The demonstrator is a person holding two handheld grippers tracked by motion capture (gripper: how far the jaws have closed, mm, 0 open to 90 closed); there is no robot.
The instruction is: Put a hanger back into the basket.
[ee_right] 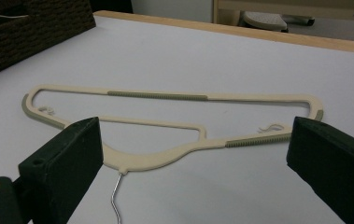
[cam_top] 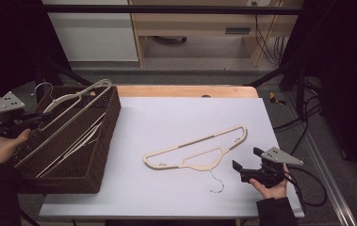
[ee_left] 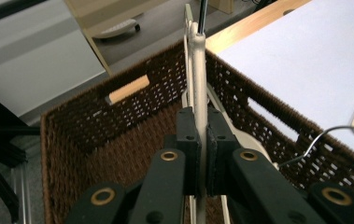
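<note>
- While clamping the left tongs (ee_left: 201, 154) tight on the thin edge of a cream hanger (cam_top: 75, 106), holding it tilted up over the wicker basket (cam_top: 105, 155), probably for lifting it free of the other hangers (cam_top: 75, 148) lying below.
- Gripping edge-on, with the pads pressing both flat faces, likely because the narrow plastic would slip any other way.
- Keeping the wire hook (ee_left: 333, 140) just right of the left tongs, clear of the basket's weave.
- Hovering the right tongs (cam_top: 244, 162) wide open and gripping nothing, low over the white worktop (cam_top: 176, 117).
- Pointing them at a second hanger (ee_right: 165, 126) lying flat just ahead, between the two jaws and untouched, seemingly either just released or lining up for a grasp.
- Leaving that hanger's hook (ee_right: 116, 196) nearest the right tongs.
</note>
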